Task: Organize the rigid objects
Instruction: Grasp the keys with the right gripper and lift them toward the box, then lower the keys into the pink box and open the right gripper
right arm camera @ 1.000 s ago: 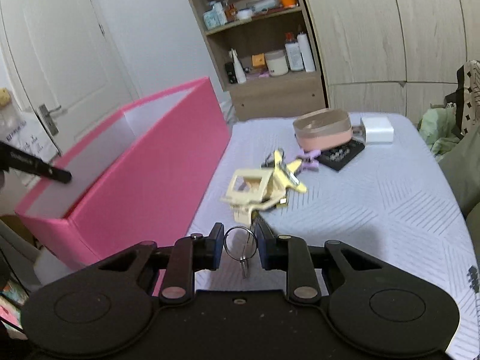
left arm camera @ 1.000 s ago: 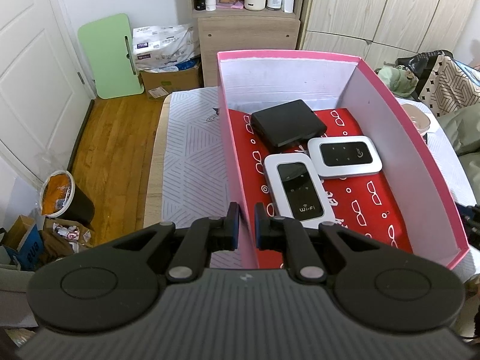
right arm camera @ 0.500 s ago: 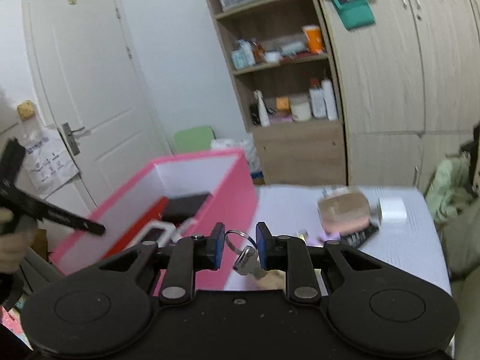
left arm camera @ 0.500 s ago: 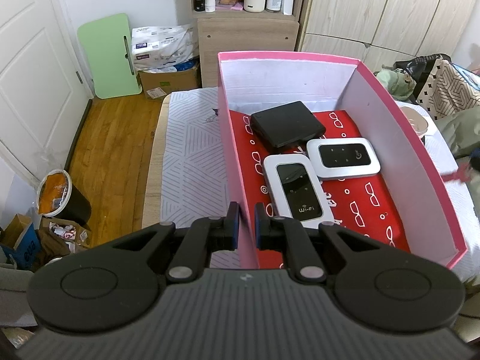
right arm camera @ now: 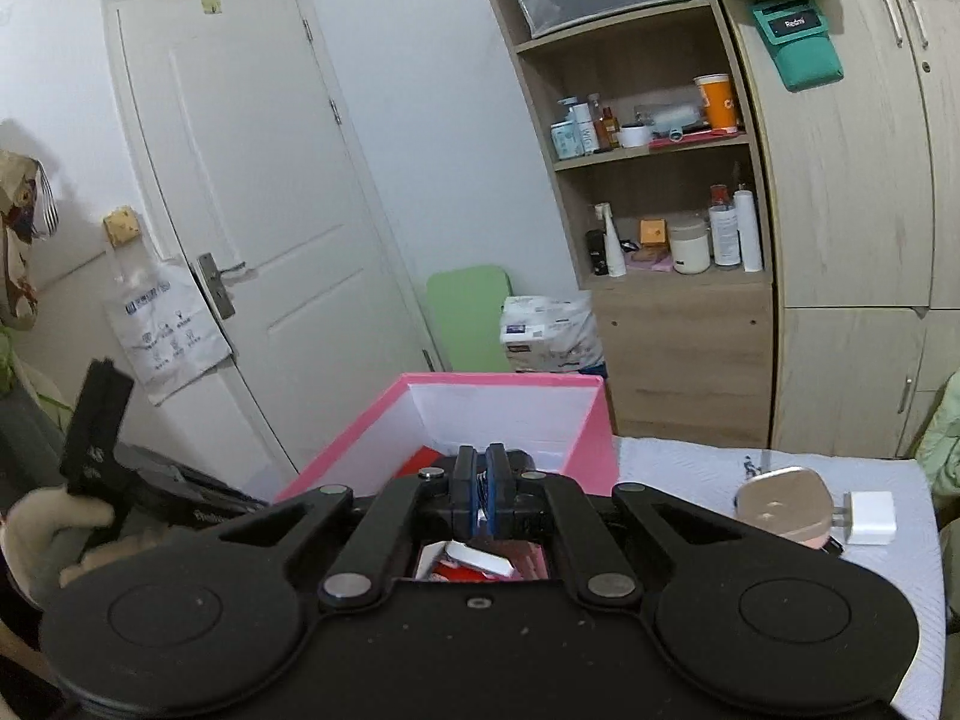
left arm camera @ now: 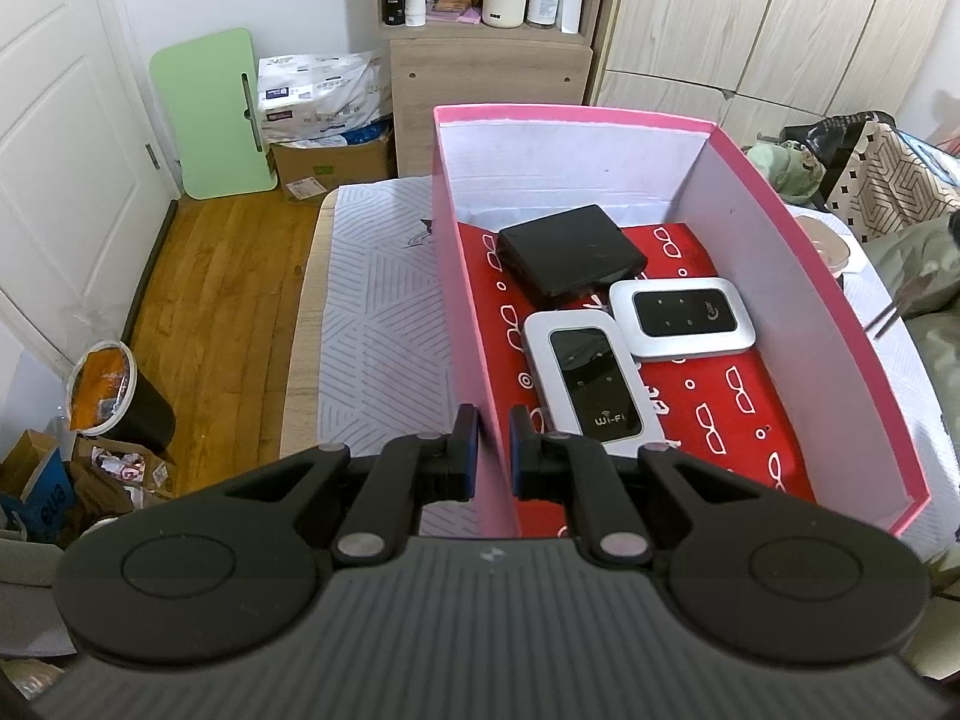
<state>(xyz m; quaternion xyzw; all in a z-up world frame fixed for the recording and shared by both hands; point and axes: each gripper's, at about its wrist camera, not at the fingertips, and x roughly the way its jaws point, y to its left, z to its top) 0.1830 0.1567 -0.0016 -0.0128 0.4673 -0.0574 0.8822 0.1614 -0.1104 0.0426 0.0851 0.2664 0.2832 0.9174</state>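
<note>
Nearest the left lens: left gripper [left arm camera: 493, 450] clamped on the near-left wall of the pink box [left arm camera: 780, 276], one pad outside, one inside.
Box floor, left view only: red patterned lining with a white Wi-Fi router [left arm camera: 591, 384] closest, a second router [left arm camera: 681, 318] just beside it at the right wall, and a black unit [left arm camera: 570, 249] behind them, overlapping both at their far corners.
Beside the box, left view: striped cloth [left arm camera: 372, 312] on the table, wood floor, bin [left arm camera: 114, 396], green board [left arm camera: 216, 114] against the wall.
Nearest the right lens: right gripper [right arm camera: 480, 480] has its jaws closing the last bit, pads all but meeting. A thin sliver of metal shows in the slit, read as the key ring [right arm camera: 480, 495]; no key can be made out.
Under the right gripper: box interior, seen over its near rim; a router edge shows through the frame gap.
Right view only: a hand [right arm camera: 36, 528] on the left tool's handle, a pink bowl [right arm camera: 783, 507] touching a white charger [right arm camera: 870, 519] on the table right of the box, then door [right arm camera: 240, 210] and shelf [right arm camera: 660, 276].
Change, right view: a second ago the jaws stood apart round the ring above the table, with the box off to the left. It now sits higher, over the box.
Change, left view: none; same clamp, same contents.
</note>
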